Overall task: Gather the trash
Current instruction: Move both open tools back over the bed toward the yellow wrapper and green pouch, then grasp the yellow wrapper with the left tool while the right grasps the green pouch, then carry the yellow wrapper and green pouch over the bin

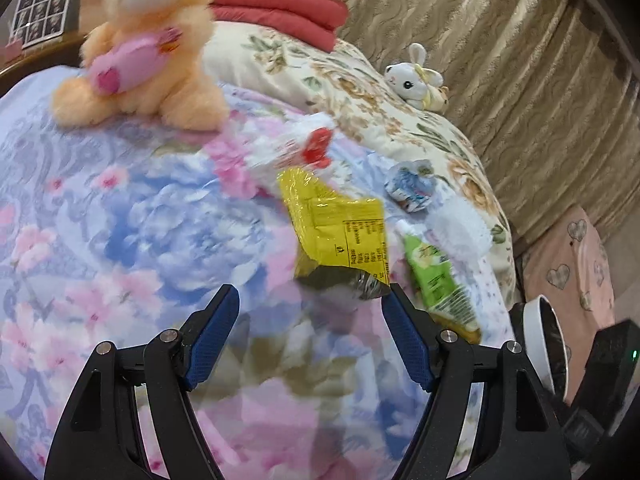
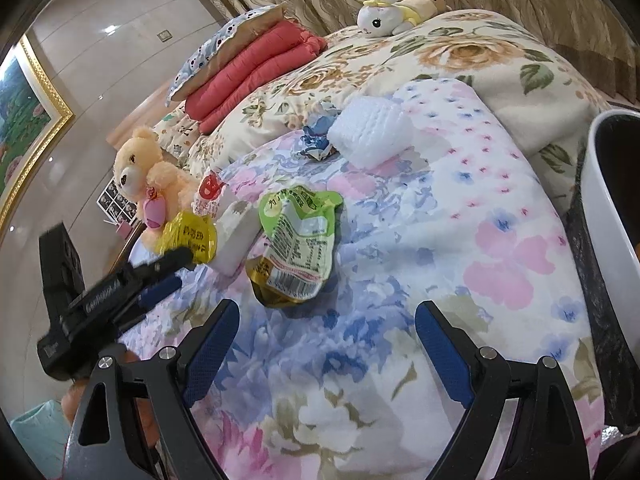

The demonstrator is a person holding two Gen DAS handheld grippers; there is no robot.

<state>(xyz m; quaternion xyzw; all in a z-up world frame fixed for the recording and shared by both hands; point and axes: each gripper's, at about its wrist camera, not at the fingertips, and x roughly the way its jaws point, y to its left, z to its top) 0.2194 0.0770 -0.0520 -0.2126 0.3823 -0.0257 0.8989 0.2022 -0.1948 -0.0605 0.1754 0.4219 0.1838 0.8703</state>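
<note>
the left gripper (image 1: pixel 310 304) stands released, jaws wide, its right fingertip just beside the dark lower edge of the yellow wrapper (image 1: pixel 336 232); nothing is pinched. the right gripper (image 2: pixel 326 320) hangs open too, empty over the floral bedspread (image 2: pixel 460 240), with the green pouch (image 2: pixel 298 240) lying just ahead of its left finger.

largest around them is the folded rose-print quilt (image 2: pixel 500 60) behind the litter, then the red cushion (image 2: pixel 256 68), the peach teddy bear (image 1: pixel 148 48) and the small white bunny plush (image 2: pixel 380 14). a white bin (image 2: pixel 612 184) stands at the bed's right edge, cut off by the frame.

the left view is smeared, so the red-and-white wrapper (image 1: pixel 308 148) is hard to read. a white foam block (image 2: pixel 372 132) and a crumpled blue wrapper (image 2: pixel 316 140) lie touching, further back.
</note>
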